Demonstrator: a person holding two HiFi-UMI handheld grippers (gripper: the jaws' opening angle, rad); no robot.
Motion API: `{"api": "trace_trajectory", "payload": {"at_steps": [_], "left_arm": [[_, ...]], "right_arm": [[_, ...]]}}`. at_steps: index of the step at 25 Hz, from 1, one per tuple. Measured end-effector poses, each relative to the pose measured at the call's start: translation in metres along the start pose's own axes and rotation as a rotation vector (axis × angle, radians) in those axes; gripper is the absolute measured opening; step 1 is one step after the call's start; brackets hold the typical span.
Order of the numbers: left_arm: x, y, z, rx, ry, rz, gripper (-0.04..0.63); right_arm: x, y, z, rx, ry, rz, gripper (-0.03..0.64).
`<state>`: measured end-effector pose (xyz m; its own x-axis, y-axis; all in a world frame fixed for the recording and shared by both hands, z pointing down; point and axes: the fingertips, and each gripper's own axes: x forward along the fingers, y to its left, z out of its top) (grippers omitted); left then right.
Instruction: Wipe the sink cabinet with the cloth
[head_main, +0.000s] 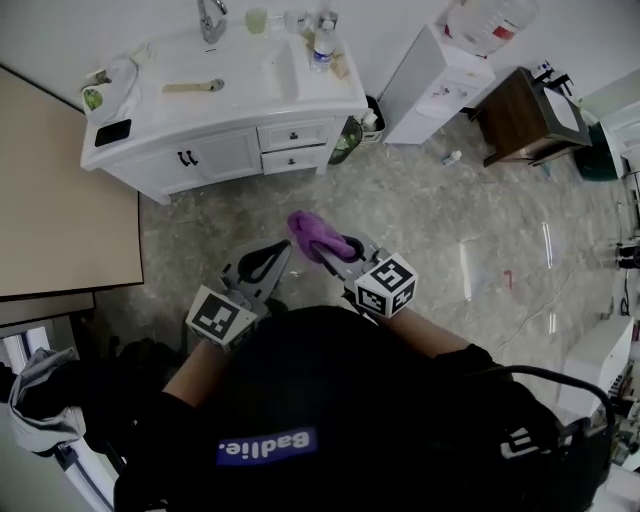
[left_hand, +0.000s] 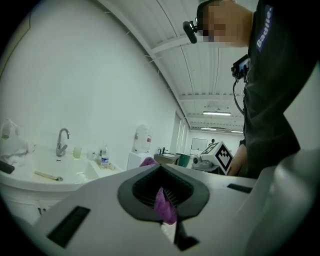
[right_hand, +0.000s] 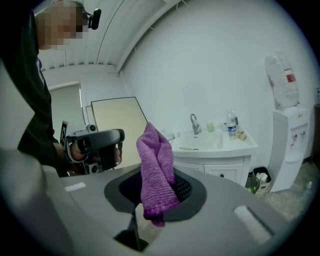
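The white sink cabinet (head_main: 225, 110) stands across the floor from me, with drawers and doors on its front; it also shows in the right gripper view (right_hand: 215, 150) and the left gripper view (left_hand: 45, 175). A purple cloth (head_main: 315, 235) is held up between both grippers in front of my body. My right gripper (head_main: 335, 250) is shut on the cloth (right_hand: 155, 170), and most of it stands up out of the jaws. My left gripper (head_main: 280, 255) is shut too, with a small purple end of the cloth (left_hand: 165, 205) caught between its pads.
On the cabinet top are a tap (head_main: 208, 18), a bottle (head_main: 322, 45), a cup (head_main: 256, 20), a brush in the basin (head_main: 195, 87) and a black phone (head_main: 112, 132). A water dispenser (head_main: 435, 85) and a dark wooden table (head_main: 525, 115) stand to the right. A beige panel (head_main: 55, 200) lies left.
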<state>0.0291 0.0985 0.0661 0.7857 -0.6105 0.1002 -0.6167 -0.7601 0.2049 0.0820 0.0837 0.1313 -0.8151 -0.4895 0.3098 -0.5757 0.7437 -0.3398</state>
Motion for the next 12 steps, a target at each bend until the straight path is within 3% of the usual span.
{"api": "trace_trajectory", "payload": {"at_steps": [7,12], "left_arm": [[0.003,0.08,0.005,-0.001,0.022,-0.065,-0.005],[0.016,0.118,-0.009,-0.004,0.035,-0.05,-0.005]], "right_arm": [[0.083,-0.034,0.025,0.003,-0.013,-0.093,0.074],[0.116,-0.064,0.019,0.012,-0.013,-0.106,0.074]]}}
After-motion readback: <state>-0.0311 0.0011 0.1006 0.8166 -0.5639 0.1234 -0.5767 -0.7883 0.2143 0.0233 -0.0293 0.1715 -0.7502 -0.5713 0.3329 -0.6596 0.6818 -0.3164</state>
